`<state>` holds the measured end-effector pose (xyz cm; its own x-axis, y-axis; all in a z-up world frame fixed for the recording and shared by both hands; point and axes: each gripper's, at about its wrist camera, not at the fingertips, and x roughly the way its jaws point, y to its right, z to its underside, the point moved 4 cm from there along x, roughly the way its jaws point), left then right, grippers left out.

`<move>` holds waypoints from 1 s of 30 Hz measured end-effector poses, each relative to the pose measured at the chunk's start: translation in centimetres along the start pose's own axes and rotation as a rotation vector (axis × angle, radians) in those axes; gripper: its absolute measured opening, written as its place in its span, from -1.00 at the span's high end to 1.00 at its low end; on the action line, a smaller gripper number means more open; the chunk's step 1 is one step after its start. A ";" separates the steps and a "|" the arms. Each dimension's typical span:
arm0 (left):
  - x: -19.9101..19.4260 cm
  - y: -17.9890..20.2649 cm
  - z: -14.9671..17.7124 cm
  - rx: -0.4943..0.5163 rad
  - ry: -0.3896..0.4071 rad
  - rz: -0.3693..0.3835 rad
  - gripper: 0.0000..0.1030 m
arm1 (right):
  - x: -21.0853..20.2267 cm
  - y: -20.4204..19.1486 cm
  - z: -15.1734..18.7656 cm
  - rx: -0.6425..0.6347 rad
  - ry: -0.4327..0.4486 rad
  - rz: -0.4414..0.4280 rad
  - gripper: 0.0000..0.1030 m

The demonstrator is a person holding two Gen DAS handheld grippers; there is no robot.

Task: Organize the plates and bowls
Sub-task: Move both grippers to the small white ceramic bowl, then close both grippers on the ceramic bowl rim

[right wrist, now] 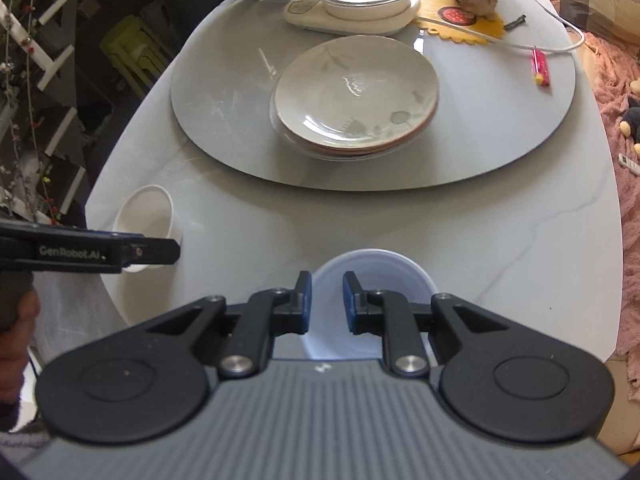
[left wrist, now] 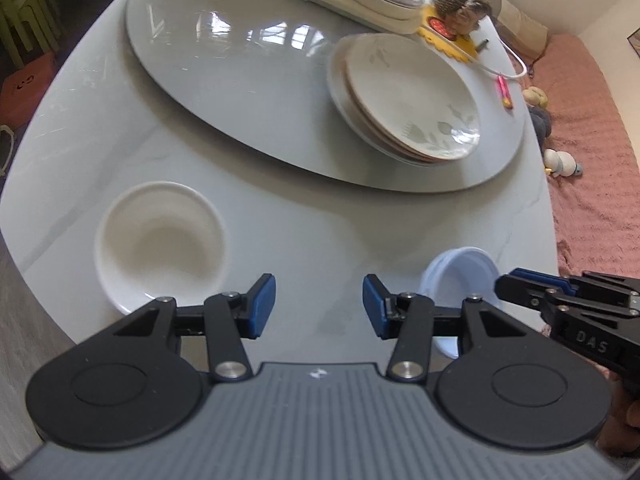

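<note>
On glossy marble table, round white bowl, left gripper apart, empty.

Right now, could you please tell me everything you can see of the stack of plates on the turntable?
The stack of plates holds several shallow round plates, glossy like glazed ceramic. The top one is off-white with faint grey-green leaf and flower prints; pinkish rims show beneath it, and the lowest looks white or clear. The plates sit slightly offset, not flush. The stack rests on the grey turntable, toward its near right part. Neither gripper touches it, and nothing lies on it.
</note>
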<state>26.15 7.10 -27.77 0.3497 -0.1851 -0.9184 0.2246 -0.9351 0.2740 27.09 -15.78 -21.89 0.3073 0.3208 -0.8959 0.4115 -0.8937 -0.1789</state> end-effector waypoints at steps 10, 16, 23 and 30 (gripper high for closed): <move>-0.7 -8.7 -1.3 -0.052 0.025 -0.045 -0.08 | 1.8 -4.9 -1.2 -0.019 -0.019 0.011 0.60; -0.7 -13.3 -1.4 -0.070 0.002 -0.066 -0.09 | 4.4 -8.1 -1.6 -0.033 -0.076 0.018 0.60; -0.4 -17.6 -2.0 -0.078 -0.005 -0.056 -0.10 | 6.8 -10.5 -2.1 0.025 -0.111 -0.001 0.59; 1.2 -20.1 -2.3 -0.061 -0.048 -0.036 -0.10 | 9.4 -12.1 -2.1 0.130 -0.162 0.019 -0.07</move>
<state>24.19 26.38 -33.72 0.2970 -0.1671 -0.9402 0.2917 -0.9216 0.2559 26.78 -1.29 -27.31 0.1674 0.2578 -0.9516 0.2892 -0.9356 -0.2026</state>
